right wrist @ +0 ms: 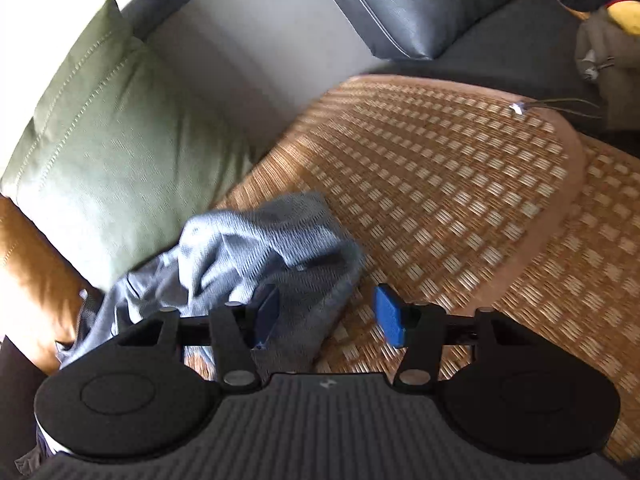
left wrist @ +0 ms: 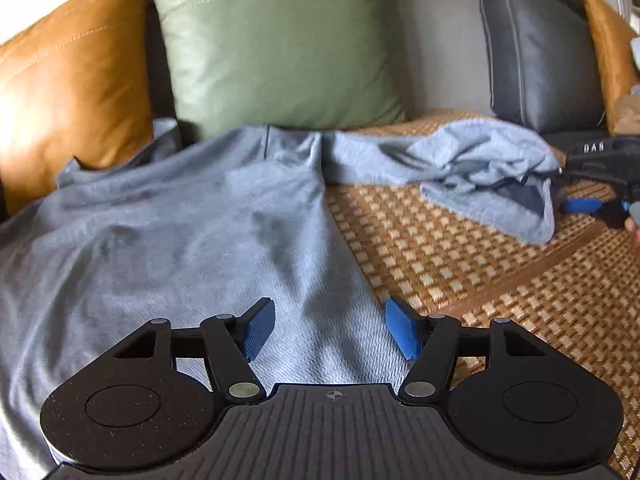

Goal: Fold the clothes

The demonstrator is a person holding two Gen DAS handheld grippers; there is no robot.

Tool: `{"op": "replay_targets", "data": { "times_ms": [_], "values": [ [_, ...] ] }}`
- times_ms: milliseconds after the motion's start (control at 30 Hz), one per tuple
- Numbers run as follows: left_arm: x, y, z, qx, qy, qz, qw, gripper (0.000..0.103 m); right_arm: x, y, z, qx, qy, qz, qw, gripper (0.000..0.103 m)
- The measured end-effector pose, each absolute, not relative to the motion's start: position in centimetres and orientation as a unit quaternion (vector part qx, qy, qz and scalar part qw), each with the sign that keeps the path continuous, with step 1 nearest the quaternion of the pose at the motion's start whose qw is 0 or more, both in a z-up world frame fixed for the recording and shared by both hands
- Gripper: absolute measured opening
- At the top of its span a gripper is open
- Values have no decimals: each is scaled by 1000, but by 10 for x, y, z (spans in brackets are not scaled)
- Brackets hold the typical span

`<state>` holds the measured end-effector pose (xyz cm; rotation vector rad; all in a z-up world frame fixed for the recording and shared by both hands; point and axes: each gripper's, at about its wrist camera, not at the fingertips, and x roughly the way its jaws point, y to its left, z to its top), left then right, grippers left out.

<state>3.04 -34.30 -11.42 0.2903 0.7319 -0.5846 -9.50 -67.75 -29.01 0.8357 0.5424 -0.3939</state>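
**Grey-blue garment spread on woven sofa mat, both grippers wide**

Left gripper (left wrist: pixel 330 330) low over the garment, blue fingers (left wrist: pixel 259 330) spread well apart, gripping nothing. Grey-blue garment (left wrist: pixel 168 240) lying across the left part of the woven mat (left wrist: pixel 460 248), its main body fairly flat beneath the fingers, far edge reaching the foot of the green cushion (left wrist: pixel 276 48). Bunched end of the same cloth heaped to the right, close by the other gripper at that view's right edge. Tan leather cushion (left wrist: pixel 68 92) to the left, dark grey cushion (left wrist: pixel 540 52) to the right.

Right gripper (right wrist: pixel 328 316) over the mat (right wrist: pixel 460 184), fingers (right wrist: pixel 389 316) likewise parted, clamped on nothing. Left finger over the crumpled cloth (right wrist: pixel 256 248); contact unclear. Right finger above bare mat. Green cushion (right wrist: pixel 112 152) just behind the heap, grey sofa back (right wrist: pixel 248 48) beyond.
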Motion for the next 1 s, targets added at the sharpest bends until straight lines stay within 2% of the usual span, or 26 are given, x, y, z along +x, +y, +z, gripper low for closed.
{"op": "replay_targets", "data": {
  "times_ms": [33,67,133,233,467,600,667,833,1000],
  "values": [
    [33,-344,-119,139,363,-282,877,69,-91,-678,-293,403,260,-176,860,34],
    [36,-344,-123,138,373,-284,872,61,-87,-678,-294,404,268,-165,859,0],
    [37,-342,-129,130,379,-287,870,61,-80,-680,-285,384,285,-160,863,1],
    [36,-339,-129,130,381,-295,866,63,-77,-689,-242,315,266,-181,893,1],
    [40,-325,-122,110,390,-309,860,65,-50,-685,-104,95,210,-237,944,1],
    [43,-315,-114,104,381,-313,864,65,-30,-667,-89,47,244,-232,940,1],
    [44,-309,-110,102,376,-316,865,68,-24,-665,-100,54,288,-228,929,1],
    [53,-305,-100,103,354,-324,871,70,-24,-666,-132,149,368,-174,901,1],
    [60,-298,-85,77,338,-332,877,71,-21,-632,-124,209,407,-74,886,1]
  ]
}}
